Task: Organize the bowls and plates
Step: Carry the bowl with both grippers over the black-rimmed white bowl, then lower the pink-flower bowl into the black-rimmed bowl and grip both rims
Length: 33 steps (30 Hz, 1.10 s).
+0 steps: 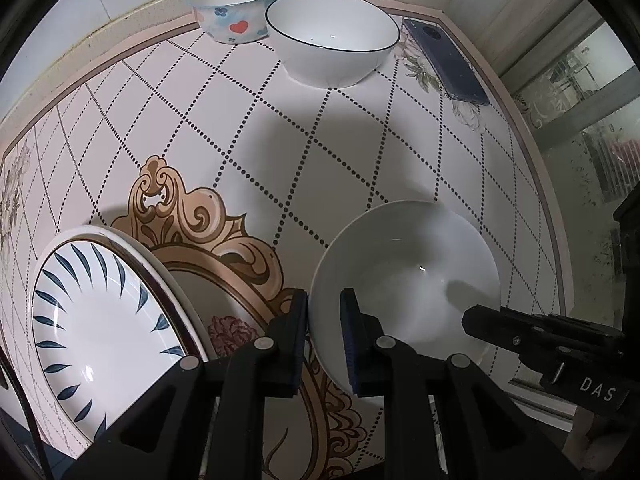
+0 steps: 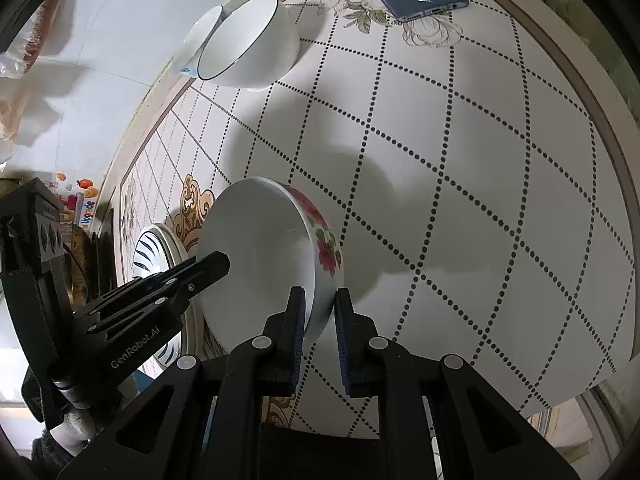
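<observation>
Black tongs point(image 1: 324, 336) with blue pads point(image 2: 343, 340), silver screws, white lettering.

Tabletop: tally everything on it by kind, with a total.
Bowls: 3, namely the heart-print bowl, the dark-rimmed bowl and the flowered bowl gripped at its rim by both tongs.
Plates: 1 visible, the blue-leaf plate.
Phones: 1, the dark phone.
Total: 5

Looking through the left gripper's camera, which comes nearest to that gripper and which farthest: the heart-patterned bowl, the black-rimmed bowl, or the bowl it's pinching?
1. The pinched bowl: its rim sits between the left gripper fingers.
2. The black-rimmed bowl: across the table, toward the far edge.
3. The heart-patterned bowl: just behind it, to its left, by the wall.
</observation>
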{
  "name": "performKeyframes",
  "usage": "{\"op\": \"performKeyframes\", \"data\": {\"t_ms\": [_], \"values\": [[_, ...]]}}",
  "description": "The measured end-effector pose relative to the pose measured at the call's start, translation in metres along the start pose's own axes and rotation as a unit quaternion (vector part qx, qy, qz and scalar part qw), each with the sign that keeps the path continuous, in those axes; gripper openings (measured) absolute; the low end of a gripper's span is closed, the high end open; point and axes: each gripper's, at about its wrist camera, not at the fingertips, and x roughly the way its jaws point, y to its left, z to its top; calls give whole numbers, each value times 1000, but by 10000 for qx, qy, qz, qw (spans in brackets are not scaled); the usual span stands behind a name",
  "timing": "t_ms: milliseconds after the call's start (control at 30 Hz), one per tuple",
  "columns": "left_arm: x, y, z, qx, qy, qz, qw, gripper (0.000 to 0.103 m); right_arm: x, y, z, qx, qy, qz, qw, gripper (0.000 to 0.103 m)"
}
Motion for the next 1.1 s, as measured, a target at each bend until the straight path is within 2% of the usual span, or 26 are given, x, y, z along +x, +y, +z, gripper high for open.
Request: {"op": "performKeyframes", "data": {"t_ms": [100, 167, 233, 267, 300, 333, 367, 400, 500, 600, 767, 933, 967, 1033, 1067, 1100], "values": [[-12, 4, 1, -91, 74, -34, 9999, 15, 0, -2, 3, 76, 114, 120, 9998, 19], [-32, 8, 3, -119, -79, -84, 9999, 15, -7, -5, 7, 123, 251, 129, 9995, 19], [-56, 12, 12, -145, -297, -162, 9993, 16, -19, -6, 12, 77, 213, 172, 9996, 20], [-64, 14, 19, -155, -370, -178, 9990, 20, -28, -5, 17, 32, 183, 179, 9997, 24], [-69, 16, 26, -165, -421, -190, 9988, 27, -38, -3, 24, 2, 135, 179, 9997, 34], [-73, 20, 40, -195, -485, -248, 9983, 28, -44, -2, 31, -12, 90, 210, 9997, 43], [-72, 24, 51, -245, -546, -284, 9978, 28, -52, -1, 44, -13, -7, 333, 9994, 60], [-70, 27, 62, -310, -593, -263, 9974, 28, -56, 0, 55, 0, -98, 429, 9990, 66], [-51, 40, 101, -625, -609, -305, 9957, 28, -58, 7, 96, -50, -406, 586, 9974, 66], [-26, 50, 133, -919, -443, -453, 9937, 28, -48, 16, 137, -120, -668, 499, 9964, 66], [7, 54, 170, -1063, -261, -485, 9928, 28, -12, 25, 194, -8, -519, 490, 9974, 66], [28, 50, 184, -1107, -149, -437, 9928, 26, 21, 25, 221, 78, -346, 449, 9984, 65], [30, 48, 186, -1049, -187, -381, 9936, 26, 29, 26, 226, 73, -270, 426, 9987, 61], [31, 47, 186, -931, -254, -223, 9951, 21, 40, 25, 232, 85, -207, 521, 9984, 39], [30, 47, 186, -869, -296, -167, 9956, 18, 45, 25, 233, 120, -183, 541, 9983, 22], [31, 48, 186, -833, -319, -145, 9959, 15, 47, 24, 234, 129, -216, 481, 9985, 20]]}}
